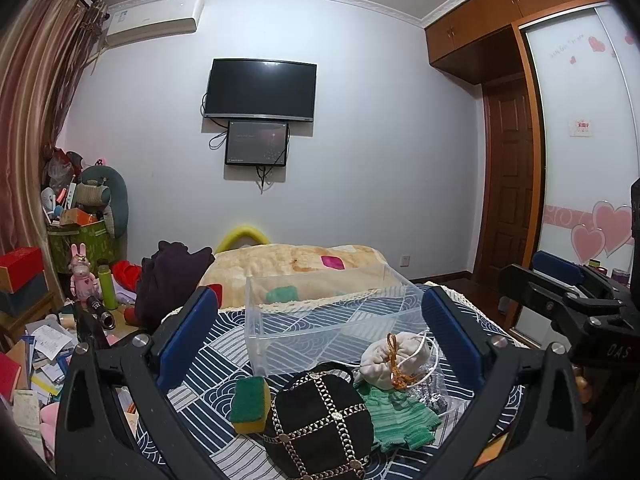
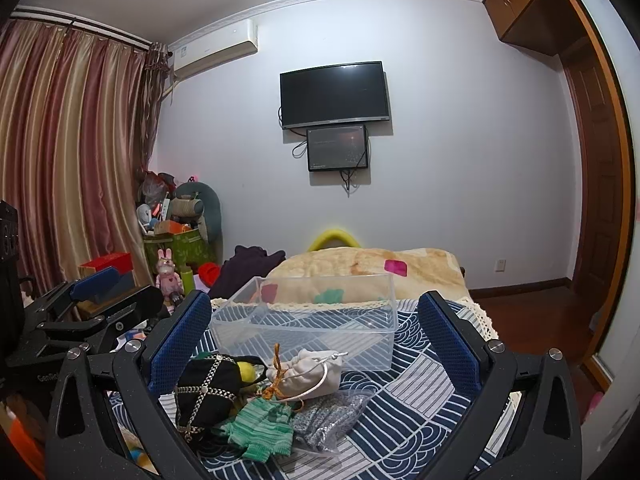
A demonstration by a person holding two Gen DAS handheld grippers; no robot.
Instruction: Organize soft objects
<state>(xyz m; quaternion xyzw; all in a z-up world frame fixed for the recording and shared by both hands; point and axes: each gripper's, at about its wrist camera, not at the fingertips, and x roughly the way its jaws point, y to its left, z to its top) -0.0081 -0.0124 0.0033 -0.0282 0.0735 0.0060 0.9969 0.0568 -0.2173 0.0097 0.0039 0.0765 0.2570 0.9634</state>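
My left tongs [image 1: 320, 336] and right tongs [image 2: 316, 332] gape apart over the bed [image 1: 224, 412]; clear bin [image 1: 324, 312] at twelve o'clock, black pouch [image 1: 320, 424] nearest.

On the patterned bedspread [image 1: 224, 344] sit six things — one clear plastic bin [image 1: 332, 312], one black studded pouch [image 1: 320, 420], one green-and-yellow sponge [image 1: 250, 404], one white drawstring bag [image 1: 394, 360], one green knitted garment [image 1: 404, 416], and one grey knit piece in a clear bag [image 2: 332, 420].
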